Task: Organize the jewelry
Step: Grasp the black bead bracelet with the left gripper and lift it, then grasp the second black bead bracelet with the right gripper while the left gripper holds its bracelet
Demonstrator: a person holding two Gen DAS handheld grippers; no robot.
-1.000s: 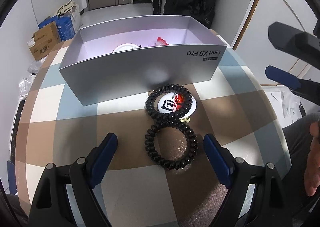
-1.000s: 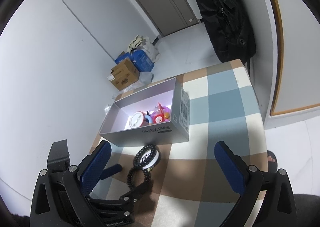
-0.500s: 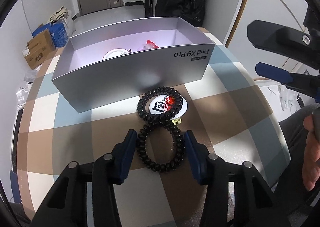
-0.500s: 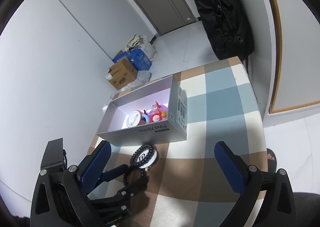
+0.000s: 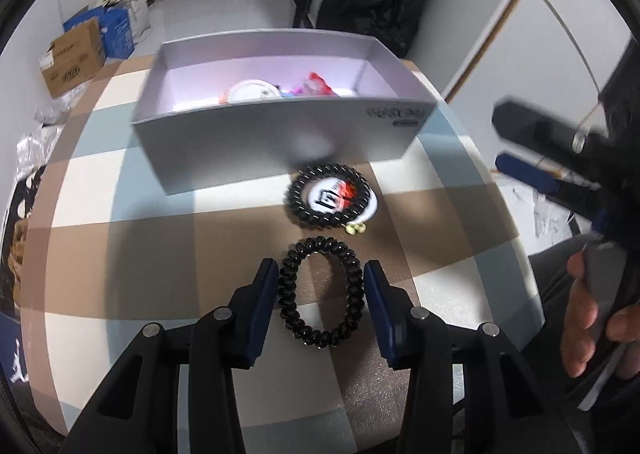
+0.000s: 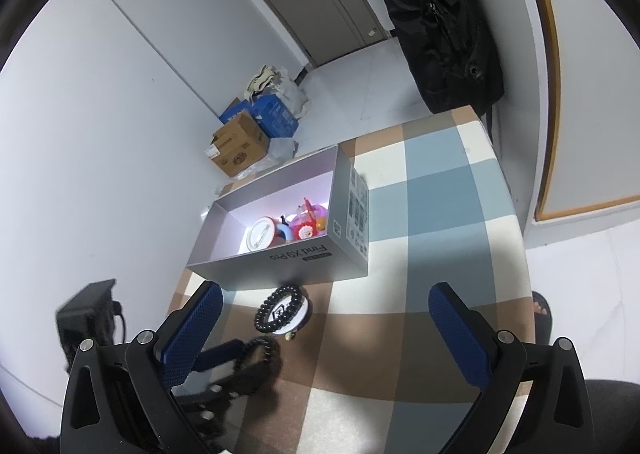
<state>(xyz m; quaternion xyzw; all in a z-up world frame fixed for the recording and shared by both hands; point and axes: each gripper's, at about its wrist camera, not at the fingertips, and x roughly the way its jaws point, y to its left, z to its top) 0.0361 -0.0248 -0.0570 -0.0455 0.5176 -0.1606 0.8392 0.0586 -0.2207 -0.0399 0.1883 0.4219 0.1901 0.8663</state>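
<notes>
The left gripper [image 5: 320, 296] closes on a black coiled hair tie [image 5: 321, 296], squeezed oval, near the checked counter's [image 5: 120, 254] front edge. A beaded bracelet [image 5: 326, 193] lies beside the grey box [image 5: 280, 141]. The right gripper [image 6: 320, 330] hovers wide apart.

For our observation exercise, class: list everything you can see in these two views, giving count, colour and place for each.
spiral hair tie: 1, black, on table between left fingers, squeezed into an oval
bead bracelet: 1, black, on the white disc
white disc: 1, before the box
silver box: 1, open, mid-table, trinkets inside
checked table: 1, brown, blue, white
cardboard boxes: 2, brown and blue, on floor
black bag: 1, beside the door
left hand-held gripper: blue pads, closed on the tie
right hand-held gripper: blue pads, open, empty
</notes>
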